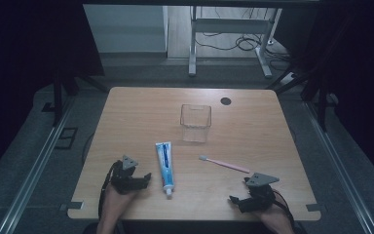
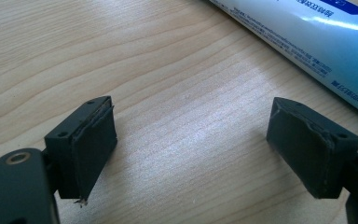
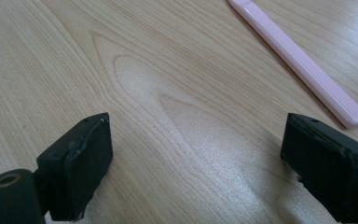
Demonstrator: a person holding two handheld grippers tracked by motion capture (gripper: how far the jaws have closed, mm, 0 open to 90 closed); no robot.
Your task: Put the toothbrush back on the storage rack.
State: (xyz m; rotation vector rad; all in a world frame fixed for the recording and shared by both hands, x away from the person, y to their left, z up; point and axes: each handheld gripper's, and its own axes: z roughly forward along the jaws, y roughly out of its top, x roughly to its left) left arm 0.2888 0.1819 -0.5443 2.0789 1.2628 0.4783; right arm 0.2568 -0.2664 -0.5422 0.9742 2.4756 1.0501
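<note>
Left gripper (image 1: 146, 178) and right gripper (image 1: 233, 200) at near table (image 1: 253, 122) edge, jaws spread, holding nothing. Toothpaste tube (image 1: 165, 165) flat just beside left; pink toothbrush (image 1: 223, 164) flat near right. Clear cup (image 1: 195, 122) farther back, apparently empty, hard to tell. Nothing gripped or loaded yet; probably both items left to place.
</note>
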